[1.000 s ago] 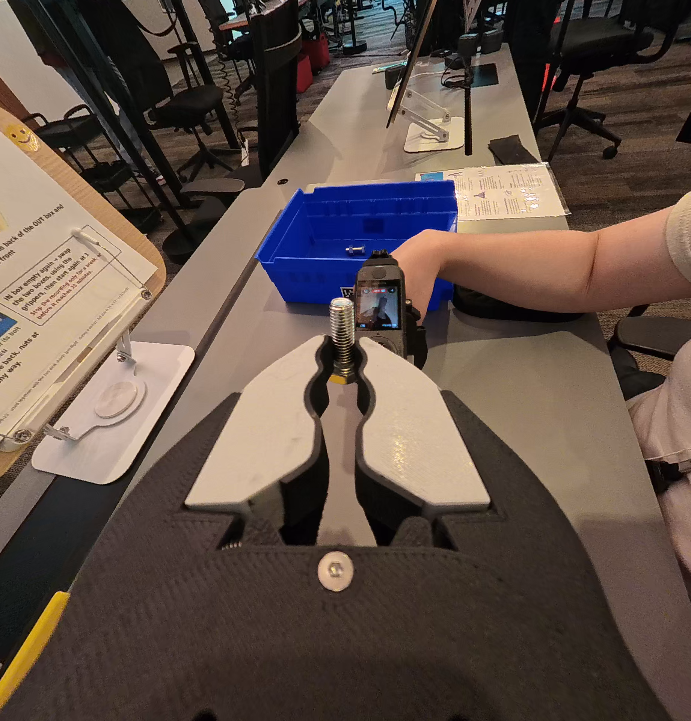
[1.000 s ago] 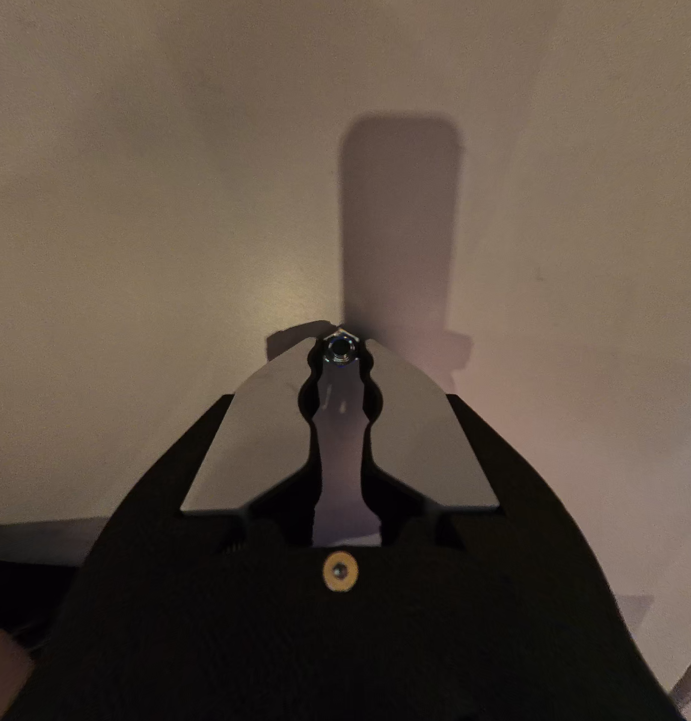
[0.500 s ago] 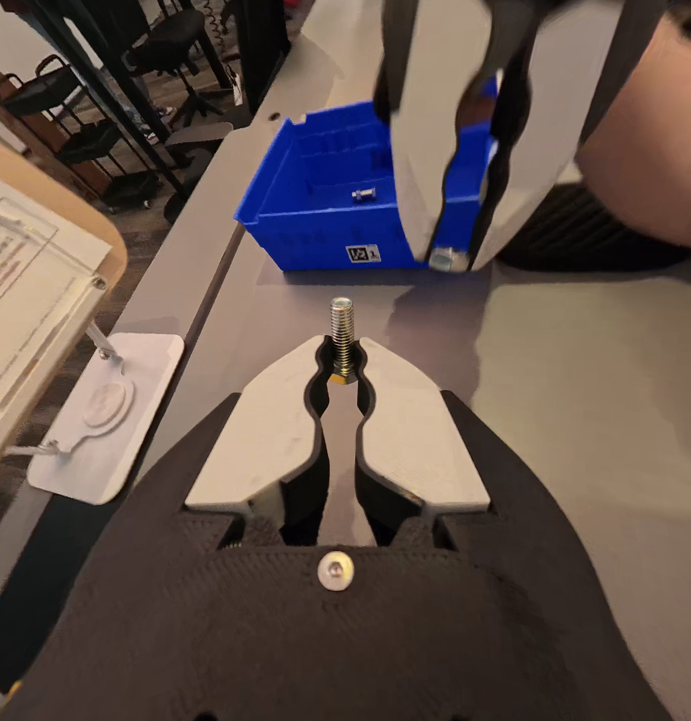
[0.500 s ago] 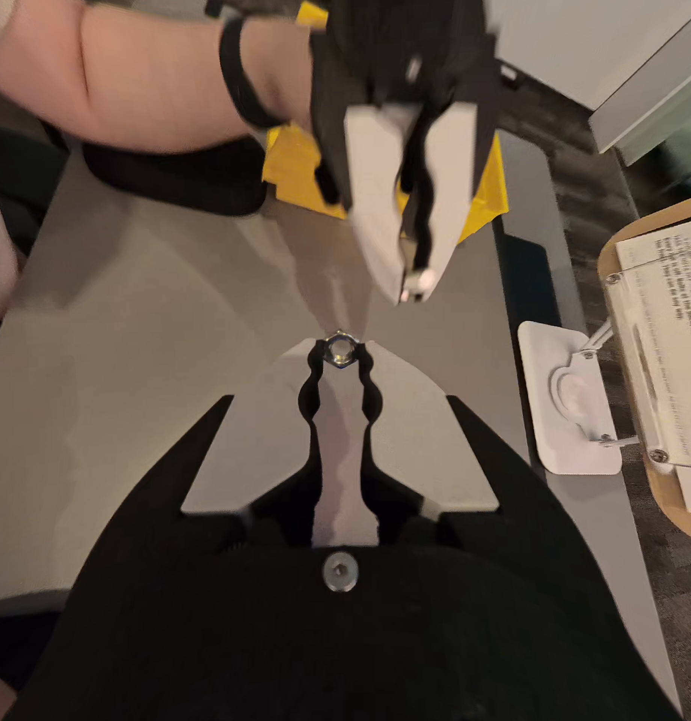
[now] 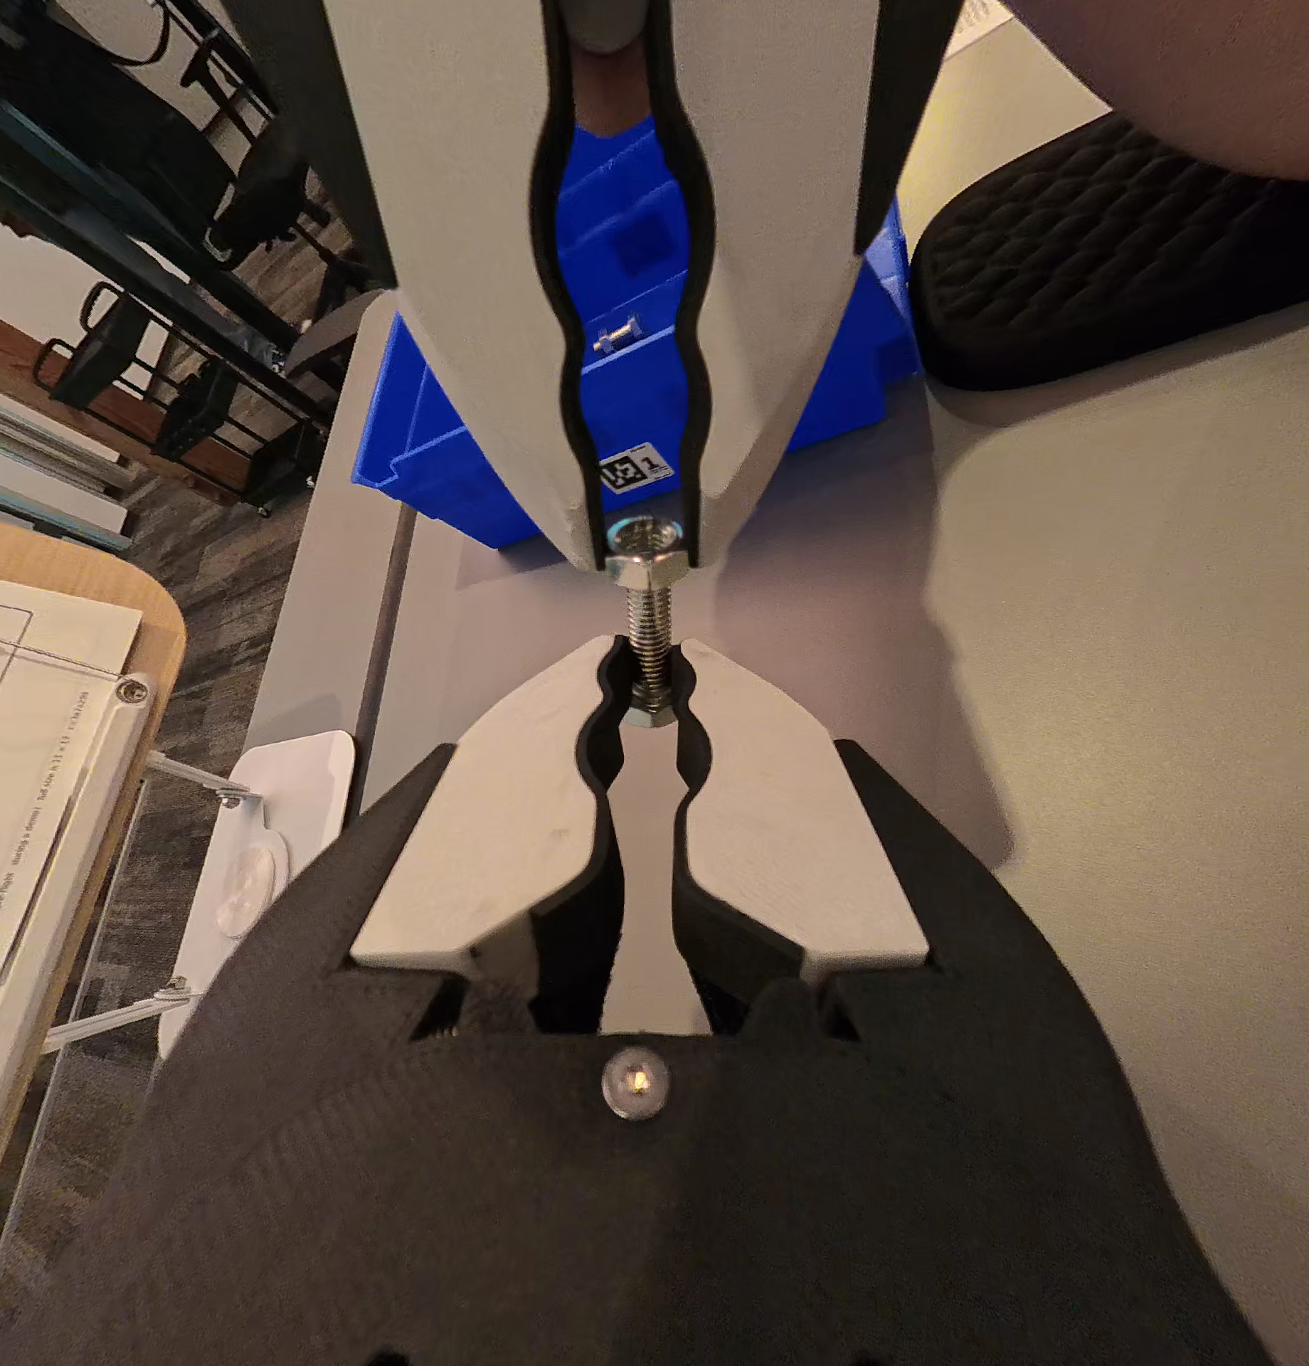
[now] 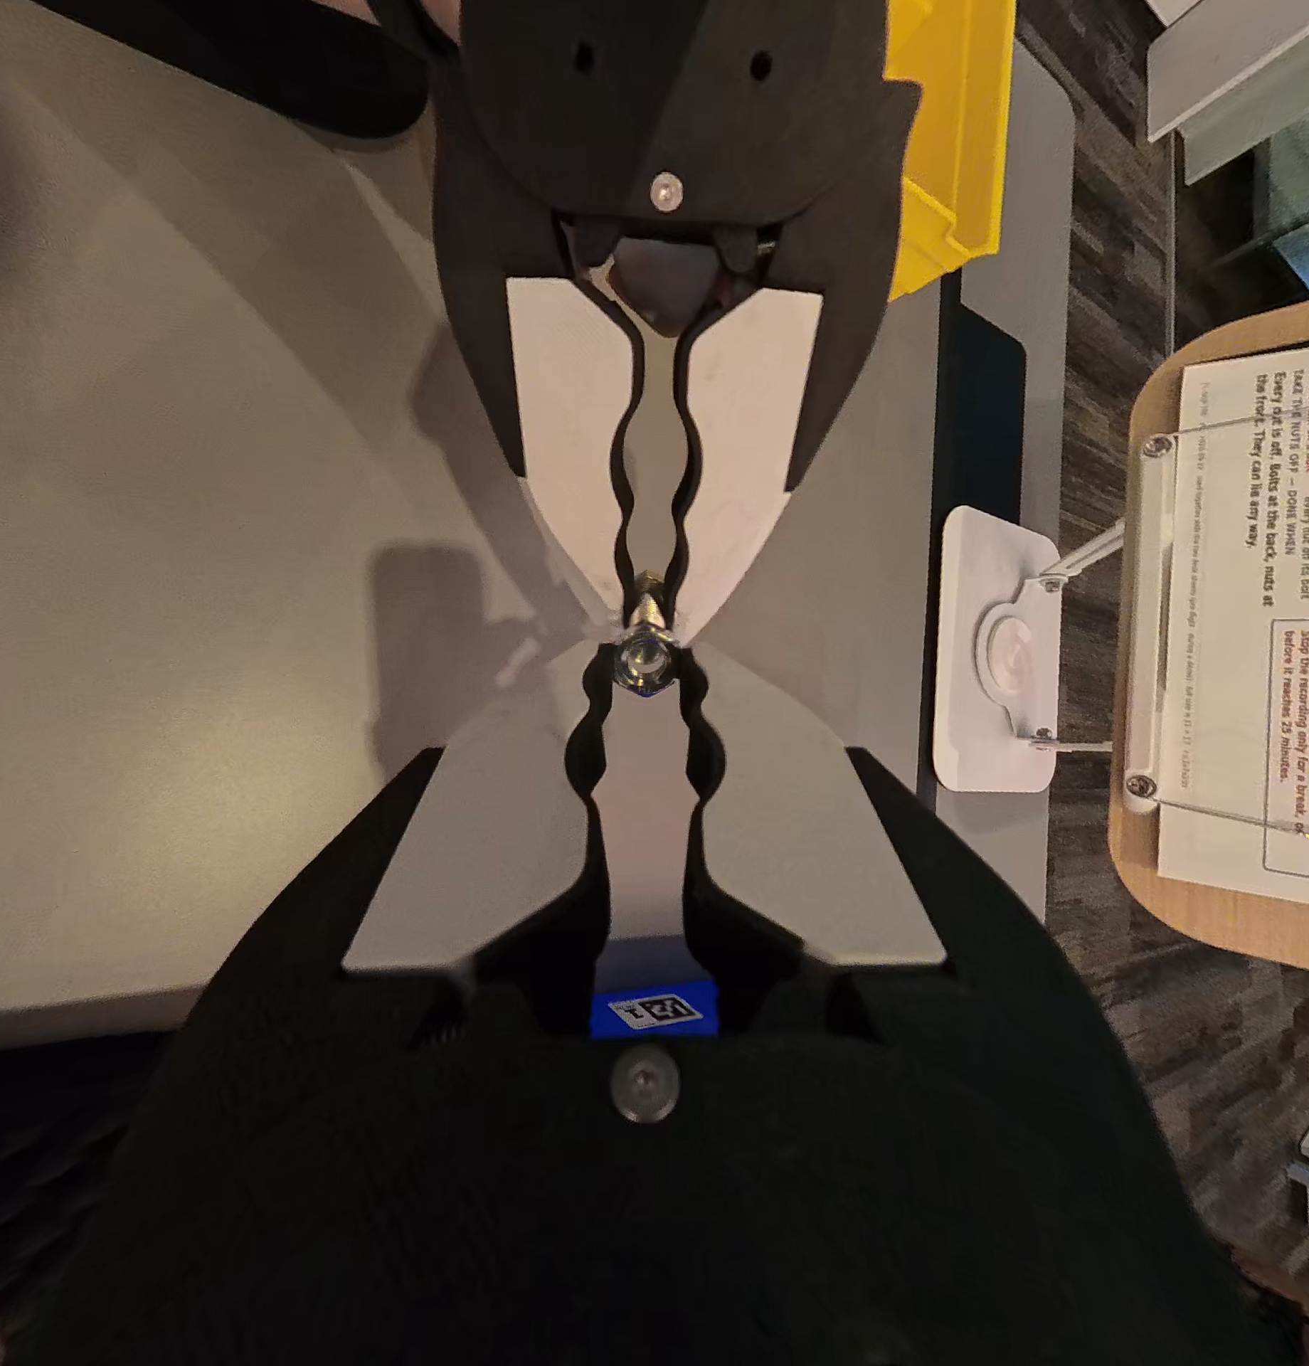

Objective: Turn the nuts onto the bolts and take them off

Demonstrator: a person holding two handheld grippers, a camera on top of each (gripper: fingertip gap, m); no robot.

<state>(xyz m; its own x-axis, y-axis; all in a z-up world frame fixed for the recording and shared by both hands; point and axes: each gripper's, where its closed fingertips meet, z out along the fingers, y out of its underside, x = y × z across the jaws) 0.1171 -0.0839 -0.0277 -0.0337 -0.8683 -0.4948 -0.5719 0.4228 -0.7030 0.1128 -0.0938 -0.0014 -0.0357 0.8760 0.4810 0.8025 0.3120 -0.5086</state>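
The left gripper (image 5: 646, 669) is clamping the bolt (image 5: 646, 641) by its head, upright before the blue bin (image 5: 452, 473). The right gripper (image 5: 646, 551) is pinching the nut (image 5: 646, 568) onto the bolt's tip. Any tilt between them is risking cross-threading, or the nut slipping free.

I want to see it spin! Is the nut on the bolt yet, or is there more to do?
Almost started. Done: the left gripper is shut on the bolt, and the right gripper is shut on the nut. In hand: the nut sits at the bolt's tip. Left: turning it down the bare threads. Another bolt waits in the blue bin.
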